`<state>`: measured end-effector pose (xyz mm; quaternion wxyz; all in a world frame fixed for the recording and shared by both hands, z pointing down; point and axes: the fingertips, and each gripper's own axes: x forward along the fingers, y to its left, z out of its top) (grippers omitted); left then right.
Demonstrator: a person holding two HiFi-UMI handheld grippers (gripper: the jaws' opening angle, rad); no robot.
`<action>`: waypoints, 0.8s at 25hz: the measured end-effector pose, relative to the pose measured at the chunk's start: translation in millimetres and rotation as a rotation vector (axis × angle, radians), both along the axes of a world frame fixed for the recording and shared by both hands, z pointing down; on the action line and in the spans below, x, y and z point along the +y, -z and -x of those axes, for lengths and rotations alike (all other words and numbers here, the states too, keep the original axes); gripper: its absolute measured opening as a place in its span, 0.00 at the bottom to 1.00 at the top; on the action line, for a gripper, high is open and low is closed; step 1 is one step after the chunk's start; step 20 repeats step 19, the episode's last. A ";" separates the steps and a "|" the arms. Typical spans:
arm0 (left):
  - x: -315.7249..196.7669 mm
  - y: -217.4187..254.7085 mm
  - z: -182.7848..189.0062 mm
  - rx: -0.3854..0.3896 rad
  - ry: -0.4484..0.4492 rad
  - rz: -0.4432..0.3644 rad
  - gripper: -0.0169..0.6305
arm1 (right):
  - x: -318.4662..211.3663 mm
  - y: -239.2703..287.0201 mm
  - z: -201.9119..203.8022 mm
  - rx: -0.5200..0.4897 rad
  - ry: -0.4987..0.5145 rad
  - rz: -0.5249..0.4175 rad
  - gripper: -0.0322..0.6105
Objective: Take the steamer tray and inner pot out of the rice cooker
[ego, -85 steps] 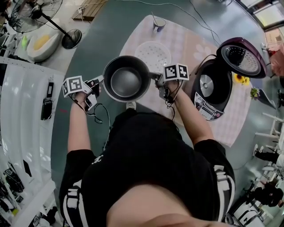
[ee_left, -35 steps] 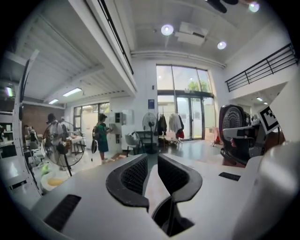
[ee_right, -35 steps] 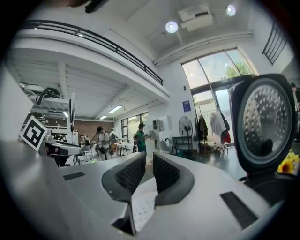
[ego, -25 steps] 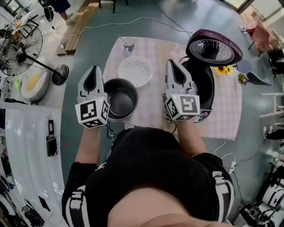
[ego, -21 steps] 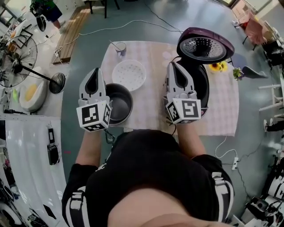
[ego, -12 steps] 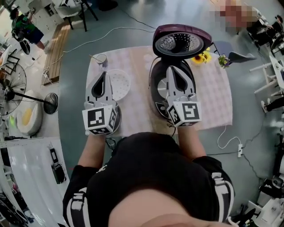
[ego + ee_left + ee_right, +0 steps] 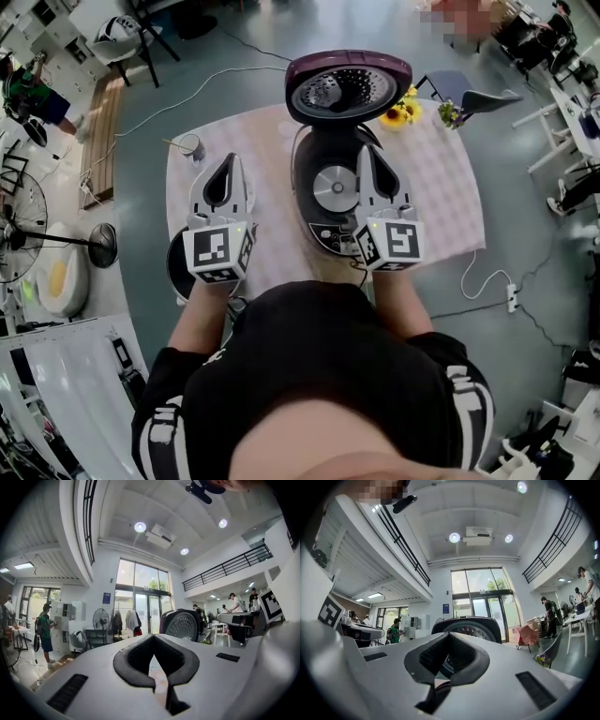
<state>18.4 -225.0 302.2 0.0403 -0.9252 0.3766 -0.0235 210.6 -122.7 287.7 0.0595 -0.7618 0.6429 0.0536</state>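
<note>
Both the left gripper (image 7: 230, 164) and the right gripper (image 7: 367, 155) were clenched on nothing and held level over the pink checked tabletop (image 7: 441, 187). That was probably because nothing was left to lift: the black rice cooker with the raised purple lid (image 7: 323, 239) stood open, showing its bare silver heating plate (image 7: 335, 187). The dark round metal inner pot (image 7: 176, 267) sat at the cooker's 8 o'clock by the tabletop's near edge, and the steamer tray could not be made out, possibly hidden under the left gripper.

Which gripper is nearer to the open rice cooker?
Right. The right gripper hangs over the rice cooker's right edge; the left gripper is apart, to its left over the tablecloth.
</note>
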 end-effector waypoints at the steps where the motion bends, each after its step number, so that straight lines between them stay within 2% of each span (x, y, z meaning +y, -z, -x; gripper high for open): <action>1: -0.7 -1.2 -1.7 -0.003 -0.005 0.000 0.03 | -0.1 -1.5 -1.2 -0.004 -0.003 0.001 0.04; 20: 4.7 -9.3 -10.7 -0.041 -0.032 0.007 0.03 | 5.5 -13.7 -11.0 -0.035 -0.025 0.016 0.04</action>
